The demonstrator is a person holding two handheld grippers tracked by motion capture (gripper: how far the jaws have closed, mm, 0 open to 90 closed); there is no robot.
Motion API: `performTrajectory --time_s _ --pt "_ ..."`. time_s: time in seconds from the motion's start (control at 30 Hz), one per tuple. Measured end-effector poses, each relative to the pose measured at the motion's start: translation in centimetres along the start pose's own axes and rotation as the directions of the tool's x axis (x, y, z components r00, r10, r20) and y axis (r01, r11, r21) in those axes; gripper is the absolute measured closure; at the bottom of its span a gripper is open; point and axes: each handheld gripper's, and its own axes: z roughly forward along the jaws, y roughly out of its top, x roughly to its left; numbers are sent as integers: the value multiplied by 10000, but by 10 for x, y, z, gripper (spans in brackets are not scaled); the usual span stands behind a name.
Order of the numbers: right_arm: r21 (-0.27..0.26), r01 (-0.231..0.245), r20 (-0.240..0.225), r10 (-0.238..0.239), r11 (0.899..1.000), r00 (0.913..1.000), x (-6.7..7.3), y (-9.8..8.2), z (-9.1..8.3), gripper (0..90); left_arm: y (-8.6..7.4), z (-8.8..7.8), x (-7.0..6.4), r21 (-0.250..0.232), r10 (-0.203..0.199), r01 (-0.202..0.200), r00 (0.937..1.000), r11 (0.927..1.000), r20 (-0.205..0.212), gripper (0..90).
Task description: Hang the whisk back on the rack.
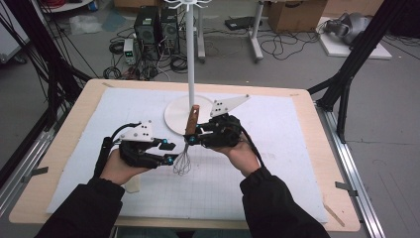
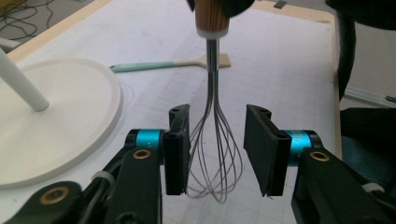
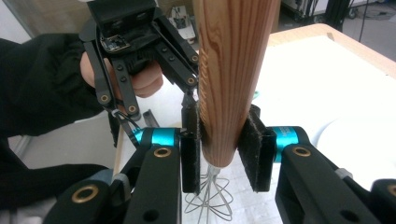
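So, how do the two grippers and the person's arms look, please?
Both grippers, the left gripper and the right gripper, are black linkages with brass-coloured pivots, turquoise collars and flat black pads. Each carries a light grey three-cornered plate on top, dotted with small holes. A black cable trails from the left one. The person wears black long sleeves.

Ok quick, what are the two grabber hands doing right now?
Left gripper: open, its pads apart on either side of the whisk's wire loops.
Right gripper: shut on the whisk's wooden handle, holding it upright.
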Motion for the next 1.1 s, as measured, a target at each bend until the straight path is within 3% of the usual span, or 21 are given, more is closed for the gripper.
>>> performTrajectory --time_s 0.4,0.7,1.1 --pt "373 655 -265 -645 9972 9976 -9 10 -6 713 -14 -14 -4 -208 -122 112 9987 9997 -497 544" --pt "451 1103 -134 -1098 9929 9939 -20 29 -18 713 -26 -26 -4 -262 -278 252 9943 9993 -1029 499" --pt "603 1089 -396 -1066 9922 9935 -38 49 -22 713 -41 -35 1 -362 -681 633 9862 9973 -1506 413"
